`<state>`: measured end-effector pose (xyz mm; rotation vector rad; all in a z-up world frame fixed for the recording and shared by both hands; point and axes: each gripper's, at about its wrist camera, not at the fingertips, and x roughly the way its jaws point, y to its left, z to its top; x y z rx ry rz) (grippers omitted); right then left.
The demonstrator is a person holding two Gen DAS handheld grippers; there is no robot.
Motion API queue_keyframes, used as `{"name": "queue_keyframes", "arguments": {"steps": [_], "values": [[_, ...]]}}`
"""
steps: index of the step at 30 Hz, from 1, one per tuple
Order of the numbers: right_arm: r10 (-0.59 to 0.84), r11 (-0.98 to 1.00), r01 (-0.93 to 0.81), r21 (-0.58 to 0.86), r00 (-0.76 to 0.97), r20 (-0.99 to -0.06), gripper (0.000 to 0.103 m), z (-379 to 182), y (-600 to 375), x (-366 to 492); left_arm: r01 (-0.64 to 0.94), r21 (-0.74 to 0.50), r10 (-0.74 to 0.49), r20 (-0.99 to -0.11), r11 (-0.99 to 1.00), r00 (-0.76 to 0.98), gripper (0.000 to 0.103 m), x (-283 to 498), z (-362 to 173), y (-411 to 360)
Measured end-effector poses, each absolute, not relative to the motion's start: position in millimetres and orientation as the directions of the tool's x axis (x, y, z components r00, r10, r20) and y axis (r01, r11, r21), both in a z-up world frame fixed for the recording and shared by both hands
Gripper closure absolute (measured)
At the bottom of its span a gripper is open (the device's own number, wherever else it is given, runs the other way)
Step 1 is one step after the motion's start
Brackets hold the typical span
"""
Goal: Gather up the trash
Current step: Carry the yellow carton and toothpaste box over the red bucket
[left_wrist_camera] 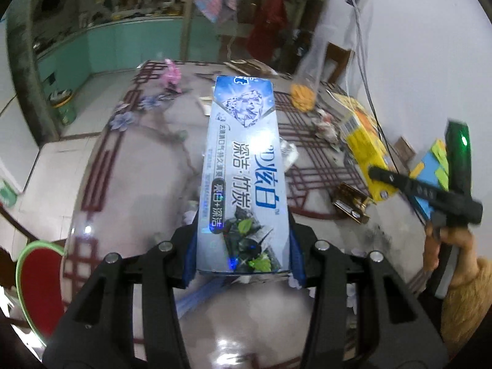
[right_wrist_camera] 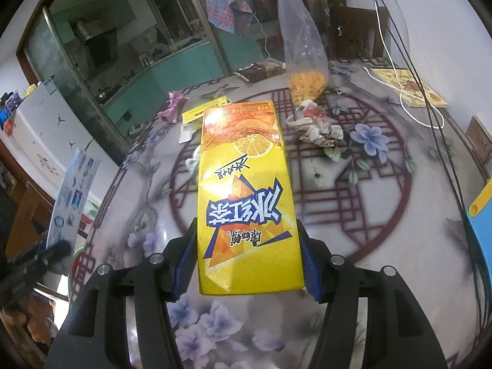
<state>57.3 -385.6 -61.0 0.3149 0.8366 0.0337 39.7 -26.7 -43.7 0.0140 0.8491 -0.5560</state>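
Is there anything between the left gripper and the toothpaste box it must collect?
Nothing visible: the left gripper already has its jaws shut on the long silver-blue cardboard toothpaste box, lifted above the floral glass table.

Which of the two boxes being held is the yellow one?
The iced tea carton, clamped in the right tool, is bright yellow with a lemon slice. The toothpaste box in the left tool is silvery blue.

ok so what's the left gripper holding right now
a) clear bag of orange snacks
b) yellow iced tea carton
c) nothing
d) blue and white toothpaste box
d: in the left wrist view the left gripper is shut on the blue and white toothpaste box; the yellow iced tea carton sits in the right gripper.
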Motion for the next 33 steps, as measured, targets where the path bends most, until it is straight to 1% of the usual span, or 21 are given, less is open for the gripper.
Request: {"name": "queue_keyframes", "arguments": {"steps": [5, 11, 22, 33], "values": [[0.154, 0.958, 0.074, 0.278, 0.685, -0.712, 0.047, -57, -359, 45, 0.439, -0.235, -0.466, -0.694, 0.867, 0.549, 0.058, 38, -37, 3], [0.215, 0.949, 0.024, 0.314, 0.681, -0.7, 0.047, -56, -321, 40, 0.416, -0.251, -0.466, -0.674, 0.874, 0.573, 0.058, 32, -30, 29], [0.299, 0.948, -0.126, 0.292, 0.664, -0.685, 0.047, -39, -238, 51, 0.331, -0.289, -0.438, -0.662, 0.898, 0.608, 0.057, 27, -30, 83], [0.363, 0.932, -0.244, 0.27, 0.616, -0.699, 0.047, -43, -171, 53, 0.254, -0.318, -0.405, -0.65, 0.913, 0.642, 0.057, 22, -31, 130]]}}
